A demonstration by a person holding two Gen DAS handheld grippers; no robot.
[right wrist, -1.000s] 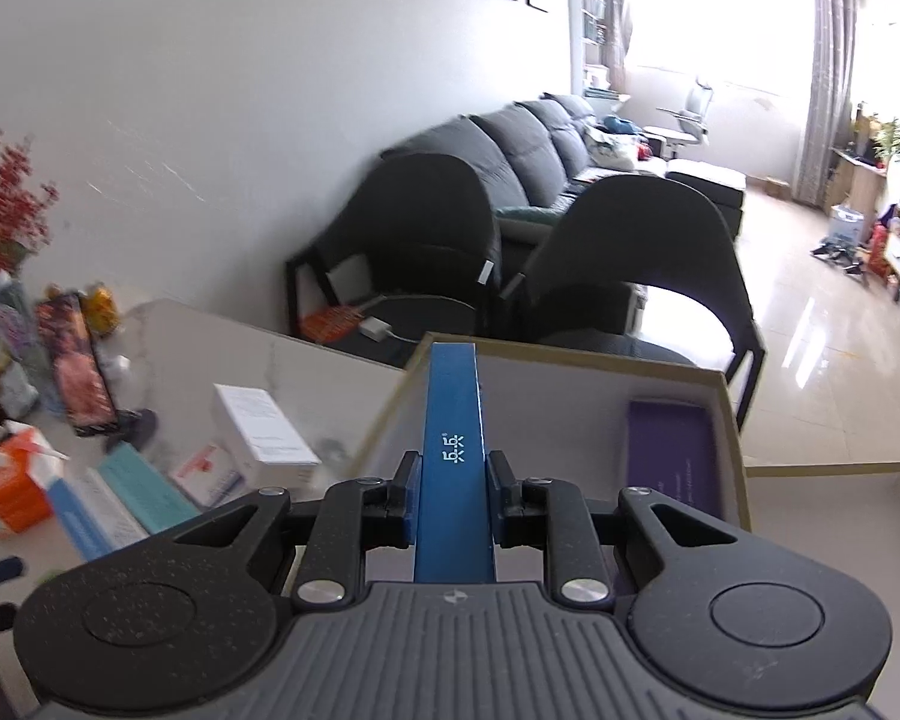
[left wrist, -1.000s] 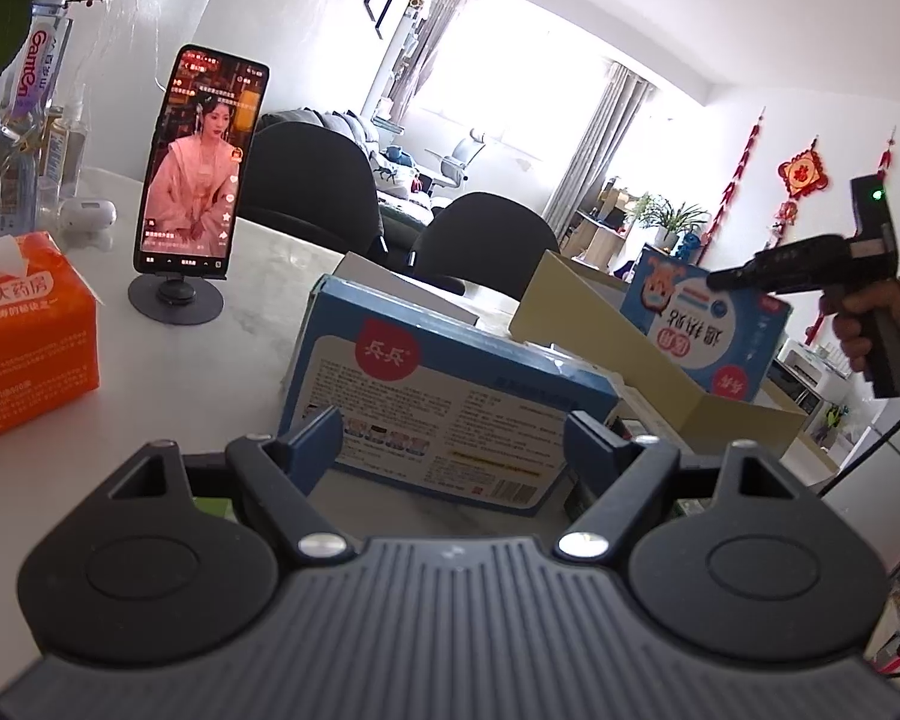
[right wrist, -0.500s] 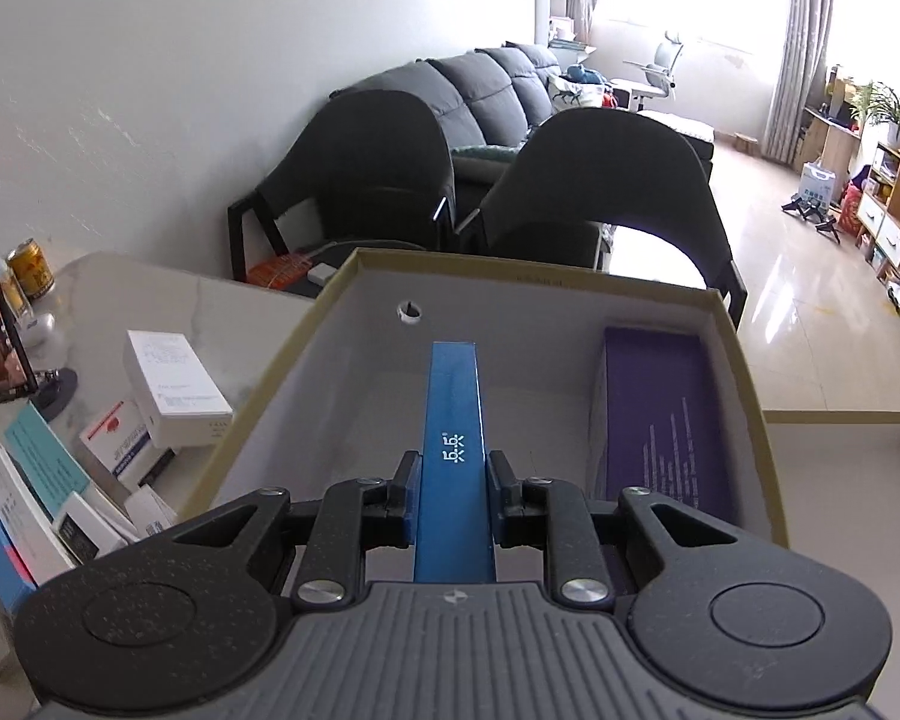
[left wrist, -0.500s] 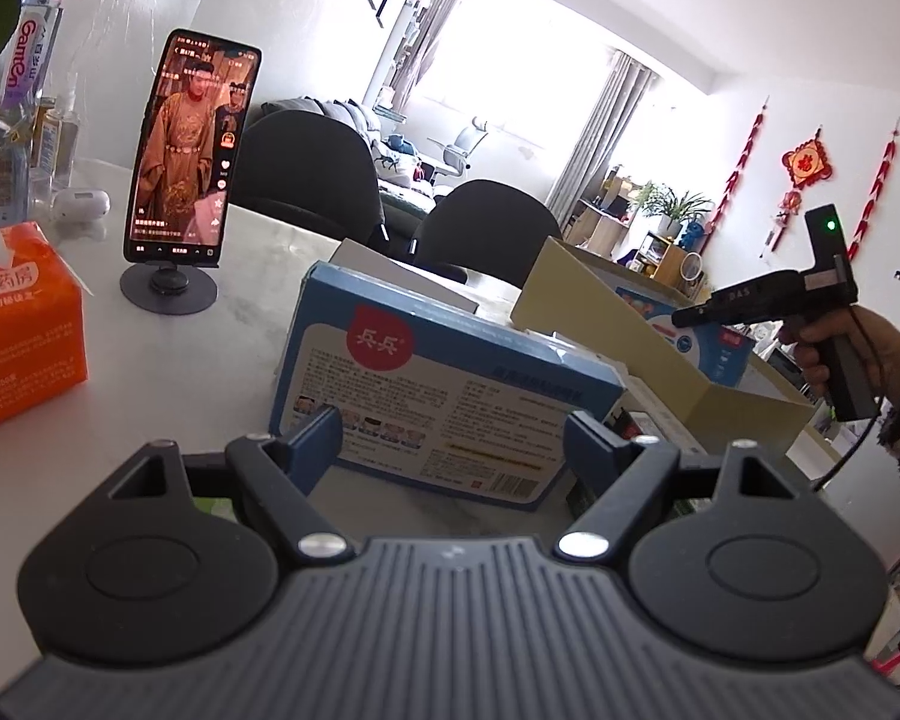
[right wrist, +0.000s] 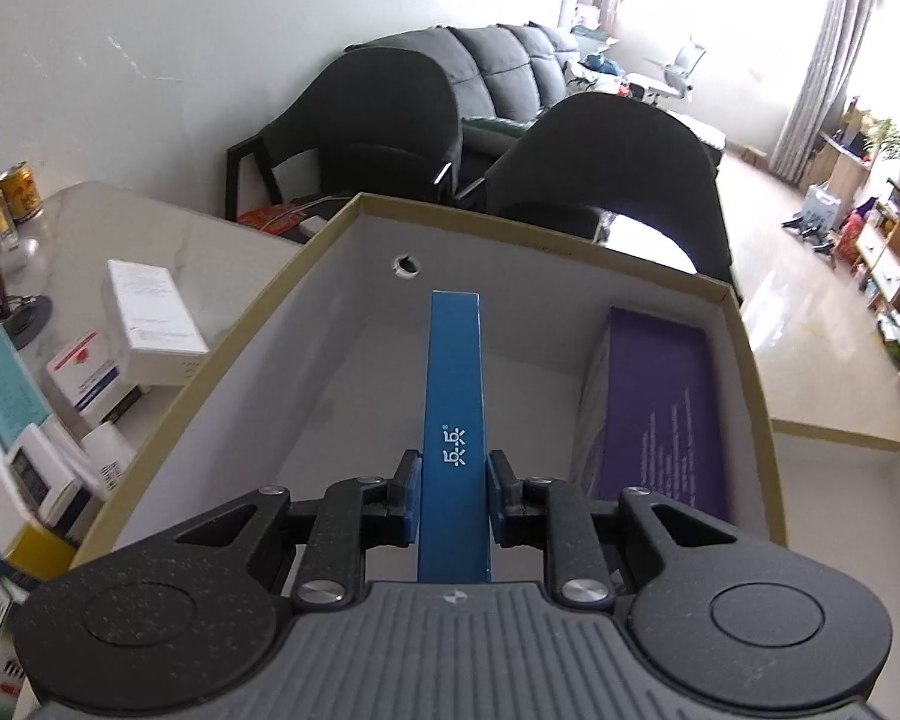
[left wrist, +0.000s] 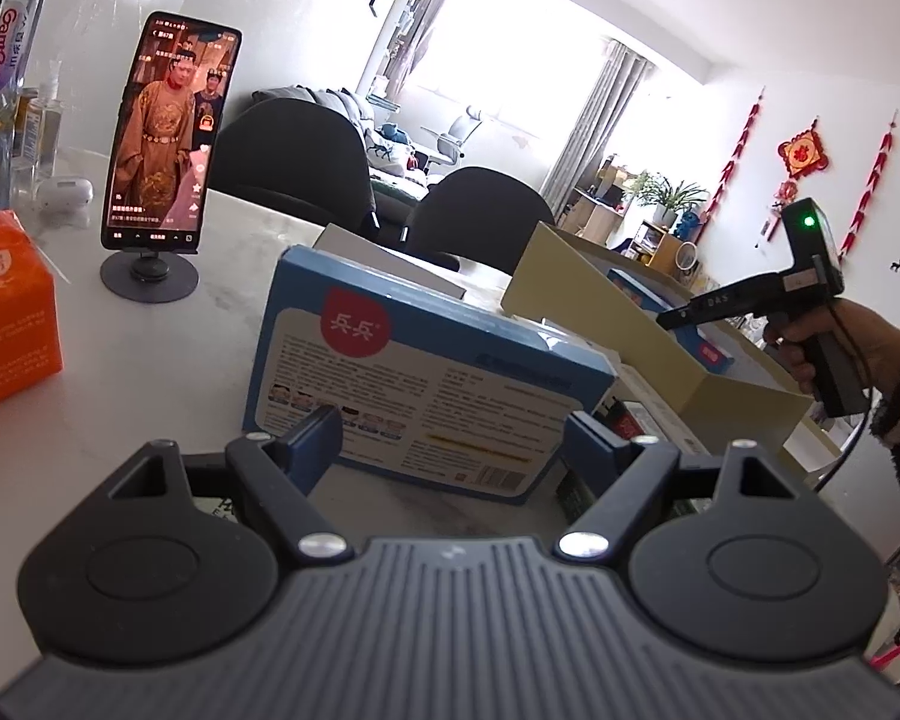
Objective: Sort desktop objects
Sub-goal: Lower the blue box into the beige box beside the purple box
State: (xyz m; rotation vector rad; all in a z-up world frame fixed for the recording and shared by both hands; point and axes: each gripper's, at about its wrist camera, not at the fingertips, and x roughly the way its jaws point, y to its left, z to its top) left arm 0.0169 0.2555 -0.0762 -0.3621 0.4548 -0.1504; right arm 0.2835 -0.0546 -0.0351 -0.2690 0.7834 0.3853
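Left gripper (left wrist: 450, 429) fingers spread wide apart; right gripper (right wrist: 453, 495) fingers pinched tight (a hand (left wrist: 822, 342) grips its handle).

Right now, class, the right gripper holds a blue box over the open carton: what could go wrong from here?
1. The right gripper pinches the thin blue box on edge; released so, it may topple against the purple box.
2. The carton's wall is near; the gripper could snag it on withdrawing.

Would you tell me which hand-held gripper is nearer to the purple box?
Right: the right hand-held gripper is inside the cardboard box beside the purple box; the left hand-held gripper is outside.
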